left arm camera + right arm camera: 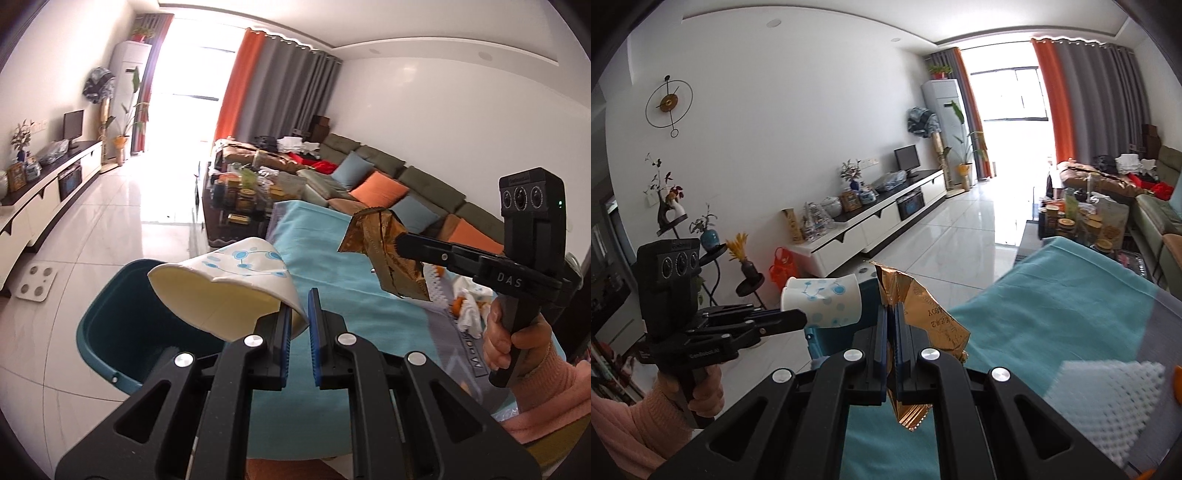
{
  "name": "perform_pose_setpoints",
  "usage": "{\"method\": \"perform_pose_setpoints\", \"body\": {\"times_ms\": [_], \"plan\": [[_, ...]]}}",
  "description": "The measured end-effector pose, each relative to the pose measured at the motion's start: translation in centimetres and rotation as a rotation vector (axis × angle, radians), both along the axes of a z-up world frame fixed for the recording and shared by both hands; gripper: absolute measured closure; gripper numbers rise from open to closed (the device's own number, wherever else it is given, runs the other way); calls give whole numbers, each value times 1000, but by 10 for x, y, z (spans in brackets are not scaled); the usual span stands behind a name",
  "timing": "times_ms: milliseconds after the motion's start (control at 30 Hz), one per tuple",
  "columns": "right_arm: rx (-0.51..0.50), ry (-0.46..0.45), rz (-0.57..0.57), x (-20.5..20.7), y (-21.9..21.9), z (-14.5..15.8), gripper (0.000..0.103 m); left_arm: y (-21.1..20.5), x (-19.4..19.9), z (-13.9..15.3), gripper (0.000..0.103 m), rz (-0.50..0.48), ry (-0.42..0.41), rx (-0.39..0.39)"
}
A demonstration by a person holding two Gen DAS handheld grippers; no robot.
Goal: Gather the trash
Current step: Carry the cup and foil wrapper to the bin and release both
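In the left wrist view my left gripper (300, 306) is shut on the wall of a white paper cup (221, 288) with blue dots. The cup lies on its side above a teal bin (122, 343) on the floor. To the right, my right gripper (400, 243) is shut on a crumpled gold wrapper (384, 254) over the table's teal cloth (325, 258). The right wrist view shows the gold wrapper (923, 310) pinched in my right gripper (892, 308). At its left, the paper cup (827, 302) sits in my left gripper (799, 319), with the teal bin (816, 339) behind it.
White tissue and orange peel (469, 306) lie on the cloth by a hand in a pink sleeve. A white foam net (1108, 391) lies at the table's right. Beyond stand a cluttered coffee table (240, 195), a sofa (388, 177) and a TV cabinet (879, 221). A white scale (35, 282) lies on the floor.
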State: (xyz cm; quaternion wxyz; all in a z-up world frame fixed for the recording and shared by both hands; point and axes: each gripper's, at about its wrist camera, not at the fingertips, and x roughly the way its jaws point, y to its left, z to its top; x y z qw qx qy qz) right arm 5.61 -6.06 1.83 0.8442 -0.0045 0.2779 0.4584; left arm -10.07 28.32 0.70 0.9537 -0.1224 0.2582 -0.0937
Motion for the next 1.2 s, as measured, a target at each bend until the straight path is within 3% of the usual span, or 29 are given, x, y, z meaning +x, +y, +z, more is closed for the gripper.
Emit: {"method": "perform_pose_setpoints", "body": {"times_ms": [567, 1200], "plan": [[2, 90, 109, 28, 66, -13, 101, 48, -8, -10, 94, 104, 70, -9], [-16, 217, 165, 57, 139, -38, 101, 68, 37, -43, 94, 171, 150, -17]]}}
